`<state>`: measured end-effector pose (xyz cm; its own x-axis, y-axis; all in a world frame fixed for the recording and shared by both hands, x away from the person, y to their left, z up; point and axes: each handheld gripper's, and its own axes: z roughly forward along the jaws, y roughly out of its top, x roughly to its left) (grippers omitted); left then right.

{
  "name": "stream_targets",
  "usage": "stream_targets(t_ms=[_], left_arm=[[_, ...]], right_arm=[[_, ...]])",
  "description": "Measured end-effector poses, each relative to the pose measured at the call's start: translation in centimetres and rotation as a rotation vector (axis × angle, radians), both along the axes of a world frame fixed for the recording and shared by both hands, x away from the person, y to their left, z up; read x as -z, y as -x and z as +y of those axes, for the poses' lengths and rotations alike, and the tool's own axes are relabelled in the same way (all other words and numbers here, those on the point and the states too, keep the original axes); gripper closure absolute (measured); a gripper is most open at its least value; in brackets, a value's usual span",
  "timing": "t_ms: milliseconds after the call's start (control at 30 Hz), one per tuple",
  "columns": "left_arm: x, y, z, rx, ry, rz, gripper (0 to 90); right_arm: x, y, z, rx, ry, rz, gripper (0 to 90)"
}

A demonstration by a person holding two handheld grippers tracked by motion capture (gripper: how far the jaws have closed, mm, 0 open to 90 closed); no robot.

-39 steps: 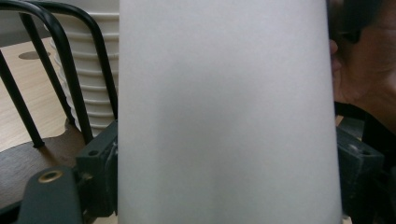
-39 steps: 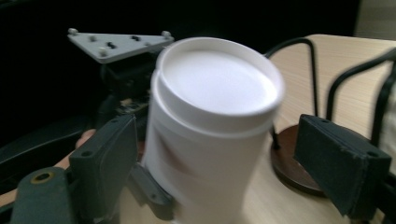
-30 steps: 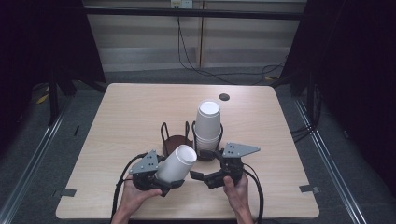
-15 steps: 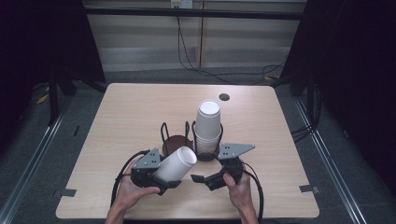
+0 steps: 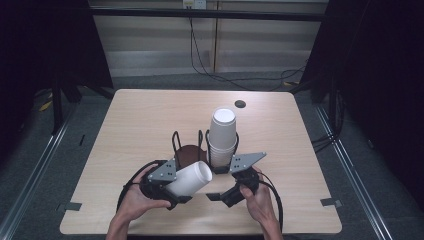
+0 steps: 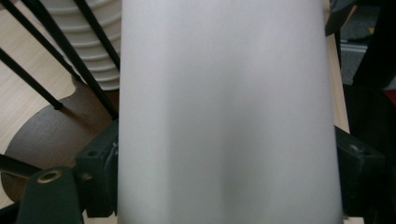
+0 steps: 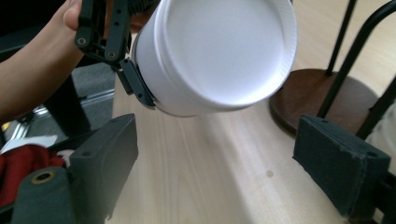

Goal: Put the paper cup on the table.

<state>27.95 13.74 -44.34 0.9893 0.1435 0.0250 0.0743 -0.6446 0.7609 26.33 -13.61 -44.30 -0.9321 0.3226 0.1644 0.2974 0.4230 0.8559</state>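
Left gripper (image 5: 172, 192) clenched the white cup (image 5: 190, 178) sideways, right gripper (image 5: 220, 196) fingers hung released; best tilt base-up, then cap the stack (image 5: 222, 137) squarely.

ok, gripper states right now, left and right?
Left gripper: closed on the white paper cup, held tilted above the table.
Right gripper: open, nothing between its jaws.

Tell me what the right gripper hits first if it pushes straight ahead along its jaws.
Probably the white cup held in the left gripper; it hangs just ahead of the right gripper, slightly above the open jaws, though depth is unclear.
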Motion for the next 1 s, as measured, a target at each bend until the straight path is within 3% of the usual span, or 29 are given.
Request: stream_targets(t_ms=[67, 100, 133, 267, 400, 733, 867, 1000], left_arm=[[-0.1, -0.1, -0.1, 0.001, -0.024, -0.008, 16.7], [0.0, -0.1, -0.1, -0.005, -0.026, -0.006, 16.7], [0.0, -0.1, -0.1, -0.012, -0.023, -0.010, 16.6], [-0.1, 0.1, -0.6, 0.000, -0.078, -0.019, 16.6], [-0.5, 0.1, -0.9, 0.030, -0.103, -0.019, 16.6], [-0.7, 0.2, -1.8, 0.071, -0.203, -0.019, 16.7], [-0.6, 0.3, -2.3, 0.081, -0.224, -0.028, 16.7], [-0.6, 0.4, -2.3, 0.088, -0.250, -0.030, 16.9]], right_arm=[[0.0, -0.1, 0.1, -0.008, 0.018, 0.020, 13.9], [-0.1, -0.2, 0.1, -0.041, 0.039, 0.069, 15.7], [-0.1, -0.3, 0.2, -0.059, 0.048, 0.088, 17.2], [-0.5, -0.7, 0.7, -0.024, 0.115, 0.087, 15.1], [-0.6, -0.9, 1.1, -0.053, 0.189, 0.112, 15.3], [-0.4, -0.9, 2.0, -0.093, 0.253, 0.116, 14.5], [-0.4, -1.0, 2.3, -0.118, 0.248, 0.125, 15.3], [-0.5, -1.1, 2.7, -0.129, 0.298, 0.125, 17.0]])
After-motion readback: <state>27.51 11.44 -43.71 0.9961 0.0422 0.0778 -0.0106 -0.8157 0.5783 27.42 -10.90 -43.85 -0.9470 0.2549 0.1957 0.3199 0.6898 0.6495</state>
